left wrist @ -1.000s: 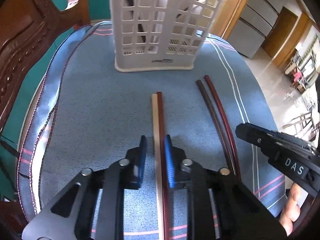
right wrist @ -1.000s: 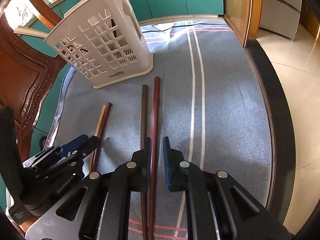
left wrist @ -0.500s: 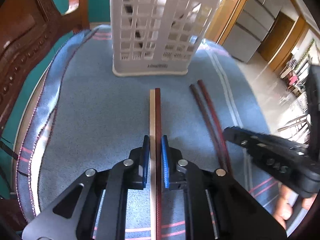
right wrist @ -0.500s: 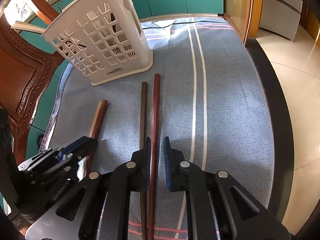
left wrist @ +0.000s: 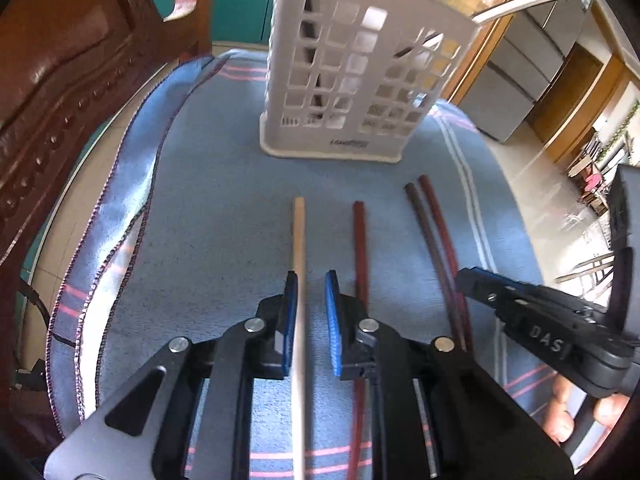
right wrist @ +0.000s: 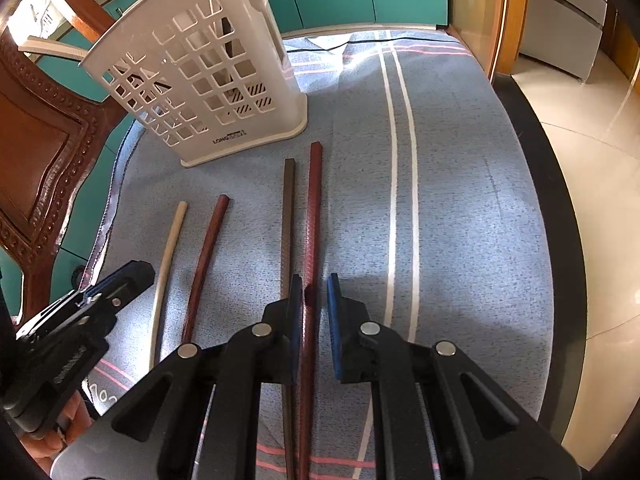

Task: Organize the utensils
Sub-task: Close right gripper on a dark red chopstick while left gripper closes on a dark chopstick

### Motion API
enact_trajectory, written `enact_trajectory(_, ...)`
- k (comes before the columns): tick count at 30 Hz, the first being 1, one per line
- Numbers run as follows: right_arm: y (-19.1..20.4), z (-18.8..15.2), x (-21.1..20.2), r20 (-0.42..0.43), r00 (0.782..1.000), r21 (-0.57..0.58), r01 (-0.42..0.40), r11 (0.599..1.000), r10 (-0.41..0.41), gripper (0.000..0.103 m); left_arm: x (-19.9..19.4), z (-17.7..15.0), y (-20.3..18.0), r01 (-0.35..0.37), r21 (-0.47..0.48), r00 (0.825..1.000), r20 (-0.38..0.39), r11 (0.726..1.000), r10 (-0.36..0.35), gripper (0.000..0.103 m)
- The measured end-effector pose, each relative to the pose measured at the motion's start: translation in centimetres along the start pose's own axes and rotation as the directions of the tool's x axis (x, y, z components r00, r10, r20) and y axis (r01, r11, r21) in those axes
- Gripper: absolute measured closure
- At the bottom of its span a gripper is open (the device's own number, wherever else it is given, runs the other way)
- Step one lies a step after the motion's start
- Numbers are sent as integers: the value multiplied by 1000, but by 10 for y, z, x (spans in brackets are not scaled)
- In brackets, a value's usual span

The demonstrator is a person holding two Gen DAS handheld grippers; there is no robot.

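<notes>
1. White plastic forms the slotted utensil basket [left wrist: 360,76], which is stood at twelve o'clock on the blue striped cloth [left wrist: 224,184]; a dark label on its base rim is read as "LONG" followed by blurred letters.
2. The pale chopstick [left wrist: 298,240] is seen between the jaws of the left gripper [left wrist: 312,312], against the left pad; the jaws are opening slightly and a gap is left to the right pad.
3. The reddish chopstick [left wrist: 360,248] is laid just outside that gripper, at three o'clock of the pale one.
4. The red-brown chopstick [right wrist: 312,216] is clamped narrowly by the right gripper [right wrist: 312,312]; the dark brown chopstick [right wrist: 288,216] is laid just beside it.
5. "DAS" is read on the right gripper's body.
</notes>
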State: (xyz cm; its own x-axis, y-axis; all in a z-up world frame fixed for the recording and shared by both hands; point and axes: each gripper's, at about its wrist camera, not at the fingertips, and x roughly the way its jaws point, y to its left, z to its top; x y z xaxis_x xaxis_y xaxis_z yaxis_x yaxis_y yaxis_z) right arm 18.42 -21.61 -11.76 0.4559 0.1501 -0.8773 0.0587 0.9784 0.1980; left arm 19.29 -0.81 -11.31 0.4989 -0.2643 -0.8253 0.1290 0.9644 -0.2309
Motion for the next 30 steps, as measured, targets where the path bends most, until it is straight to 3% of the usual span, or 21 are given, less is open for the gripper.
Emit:
enact_trajectory(5, 4, 6, 5, 26, 999, -30, 46, 998, -45, 90, 12, -1, 7, -44, -9, 999, -15, 999, 44, 87)
enact_trajectory(10, 9, 14, 14, 42, 996, -80, 81, 993, -78, 90, 14, 3, 3, -45, 0, 999, -9, 999, 45, 73)
enact_trajectory(15, 14, 18, 20, 74, 991, -122, 123, 985, -115, 90, 15, 3, 0, -61, 11, 998, 8, 998, 61, 73)
enact_trajectory(19, 7, 16, 17, 41, 996, -53, 84, 995, -82, 96, 11, 0, -1, -85, 22, 996, 9, 996, 85, 80)
enact_trajectory(22, -6, 11, 11, -30, 999, 11, 35, 999, -34, 97, 10, 0, -1, -86, 25, 996, 3, 996, 86, 81)
enact_trajectory(27, -4, 4, 4, -129, 991, -88, 22, 996, -34, 96, 4, -3, 0, -83, 17, 997, -8, 996, 83, 81)
enact_trajectory(30, -4, 3, -4, -77, 997, -104, -2, 995, -6, 90, 5, -2, 2, -95, 6, 995, -7, 995, 95, 81)
